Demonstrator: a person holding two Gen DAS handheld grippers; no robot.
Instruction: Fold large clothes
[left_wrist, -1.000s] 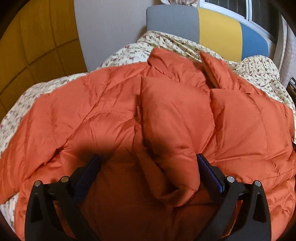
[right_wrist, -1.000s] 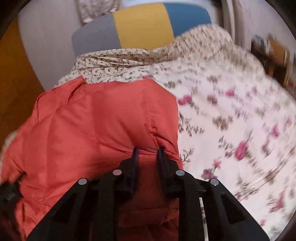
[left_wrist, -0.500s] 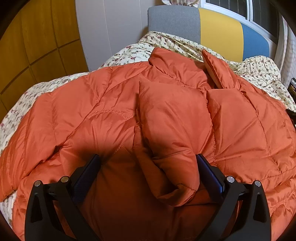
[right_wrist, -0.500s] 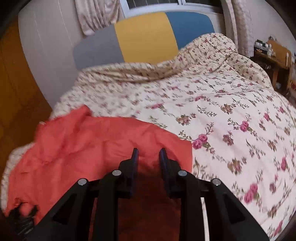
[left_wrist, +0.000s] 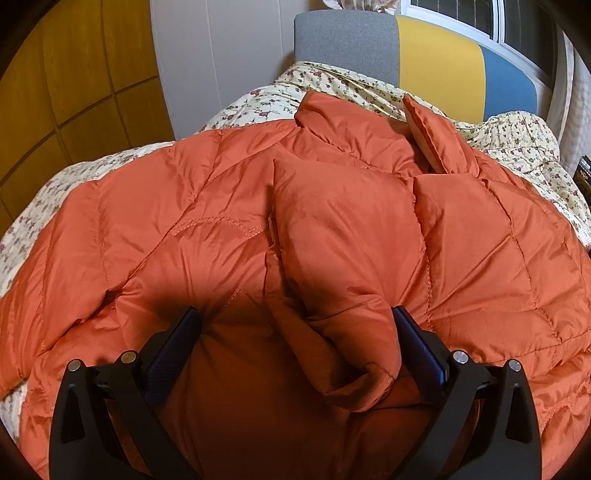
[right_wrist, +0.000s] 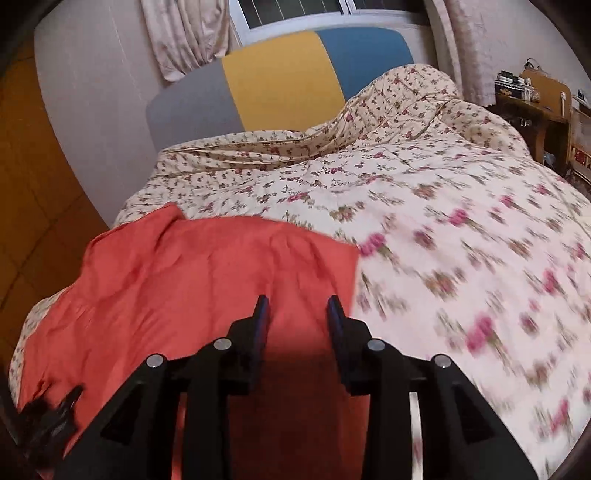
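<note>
once clamped on the orange jacket (right_wrist: 207, 280), right gripper (right_wrist: 297, 314) now parted, fabric released, fold laid on bed (right_wrist: 443, 206); left gripper (left_wrist: 295, 325) wide apart, gripping nothing, straddling sleeve (left_wrist: 340, 240).

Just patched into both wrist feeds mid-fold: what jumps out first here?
The orange puffer jacket fills the left wrist view, spread over the floral bedspread, one sleeve folded across its middle. The left gripper hangs with jaws wide open either side of that sleeve's cuff. In the right wrist view the right gripper is open above the jacket's edge, and behind the bed stands a grey, yellow and blue headboard.
</note>
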